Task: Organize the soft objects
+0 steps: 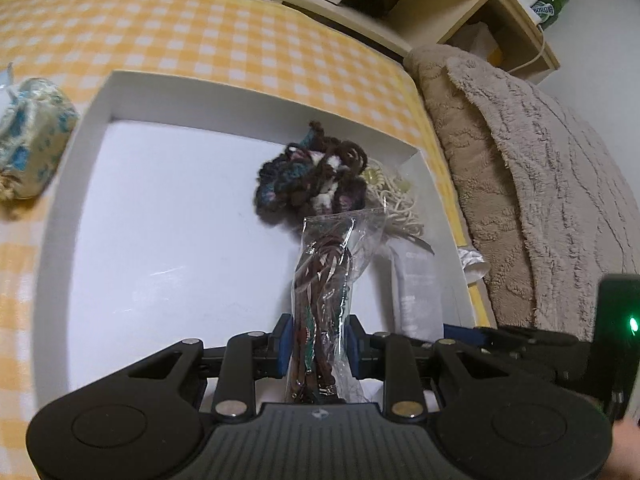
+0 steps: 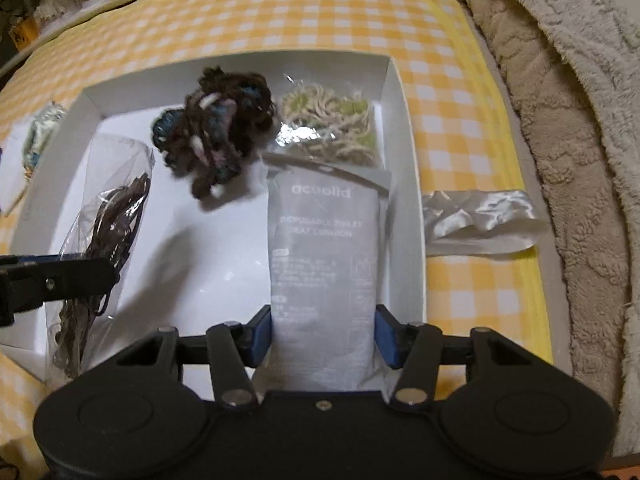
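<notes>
A white shallow box lies on a yellow checked cloth. In it are a dark yarn bundle, a clear bag of pale cord, and a grey toilet-seat-cushion packet. My left gripper is shut on a clear bag of brown cords over the box. My right gripper has its blue pads against both sides of the grey packet's near end and holds it.
A patterned fabric pouch lies left of the box. A silver satin ribbon lies right of it. A beige fleece blanket runs along the right. A shelf with a green bottle stands behind.
</notes>
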Demonstrator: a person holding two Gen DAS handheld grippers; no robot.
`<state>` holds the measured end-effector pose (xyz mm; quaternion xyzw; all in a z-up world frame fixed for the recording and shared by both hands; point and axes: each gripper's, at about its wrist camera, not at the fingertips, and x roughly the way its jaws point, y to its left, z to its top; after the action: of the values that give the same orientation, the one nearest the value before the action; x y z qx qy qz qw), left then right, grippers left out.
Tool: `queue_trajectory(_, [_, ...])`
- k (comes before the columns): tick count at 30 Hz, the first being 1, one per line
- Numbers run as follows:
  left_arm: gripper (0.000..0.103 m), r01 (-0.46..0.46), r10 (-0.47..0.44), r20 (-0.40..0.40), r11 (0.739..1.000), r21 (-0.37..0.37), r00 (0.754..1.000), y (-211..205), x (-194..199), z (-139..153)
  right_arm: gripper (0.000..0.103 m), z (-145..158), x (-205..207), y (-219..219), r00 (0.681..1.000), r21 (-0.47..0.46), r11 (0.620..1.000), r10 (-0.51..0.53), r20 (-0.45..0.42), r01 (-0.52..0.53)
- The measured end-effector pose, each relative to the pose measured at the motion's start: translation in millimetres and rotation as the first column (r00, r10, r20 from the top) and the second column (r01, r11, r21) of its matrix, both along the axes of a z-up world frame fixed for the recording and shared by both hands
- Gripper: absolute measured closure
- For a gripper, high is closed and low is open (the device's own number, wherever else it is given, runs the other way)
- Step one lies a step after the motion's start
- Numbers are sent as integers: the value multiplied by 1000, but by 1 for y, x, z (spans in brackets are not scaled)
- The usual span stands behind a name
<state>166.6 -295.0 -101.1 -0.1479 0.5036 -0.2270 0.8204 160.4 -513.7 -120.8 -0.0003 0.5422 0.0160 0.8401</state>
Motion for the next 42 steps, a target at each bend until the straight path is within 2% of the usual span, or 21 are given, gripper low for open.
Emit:
queue_trajectory(4, [71, 1, -1, -9, 1000, -3, 1000, -15, 9, -7, 49, -1, -8, 2, 1000, 9, 1000, 13, 17, -14])
queue_trajectory(8, [42, 19, -20, -18, 1000, -15, 1000, -32, 12, -10, 44, 11, -23, 0, 999, 17, 1000, 18, 48, -19])
queue_trajectory(10, [39, 16, -16, -19, 1000, -19, 1000, -34, 11, -11, 36, 18, -30, -4, 998, 28, 1000, 4, 60, -5])
queue_trajectory(12, [39, 18, -18, -18, 999, -28, 1000, -35, 10, -12, 34, 25, -35, -7, 997, 56, 998, 3, 72, -7])
queue_trajectory(16, [45, 36, -36, -14, 999, -16, 999, -32, 6, -12, 34, 32, -42, -7, 994, 52, 999, 8, 109, -14])
queue_trajectory(17, [58, 40, -40, -12, 999, -12, 999, -31, 5, -12, 35, 32, -44, -6, 993, 45, 999, 11, 117, -17])
queue_trajectory(18, [71, 43, -43, -13, 999, -12, 999, -29, 4, -12, 41, 32, -45, -3, 992, 41, 999, 19, 122, -24])
queue_trajectory(19, [78, 43, -43, -14, 999, -16, 999, -27, 3, -12, 52, 32, -46, -2, 992, 41, 999, 28, 124, -33])
queue_trajectory(20, [88, 45, -45, -16, 999, -20, 999, -25, 3, -13, 56, 31, -47, -1, 992, 47, 998, 39, 124, -45])
queue_trajectory(21, [92, 47, -48, -23, 999, -22, 999, -25, 3, -15, 64, 31, -47, 1, 991, 54, 997, 51, 126, -59])
queue_trajectory(22, [92, 49, -50, -30, 998, -25, 998, -24, 3, -16, 69, 31, -49, 3, 990, 56, 996, 64, 129, -72])
queue_trajectory(27, [92, 50, -53, -62, 998, -38, 997, -27, 3, -25, 77, 16, -45, 17, 989, 1, 994, 110, 102, -110])
queue_trajectory(33, [92, 76, -78, -48, 997, -27, 996, -35, 3, -30, 78, 2, -37, 20, 989, -66, 997, 46, 141, -37])
queue_trajectory(36, [92, 98, -99, -39, 995, -17, 994, -40, 5, -33, 75, 1, -35, 19, 989, -61, 998, 21, 147, -12])
queue_trajectory(39, [92, 130, -130, -9, 992, 1, 992, -44, 4, -31, 70, 8, -38, 14, 989, 1, 1000, -10, 149, 10])
queue_trajectory(42, [92, 137, -137, -2, 991, -7, 991, -43, 2, -28, 61, 19, -48, 9, 984, 35, 999, -42, 174, 37])
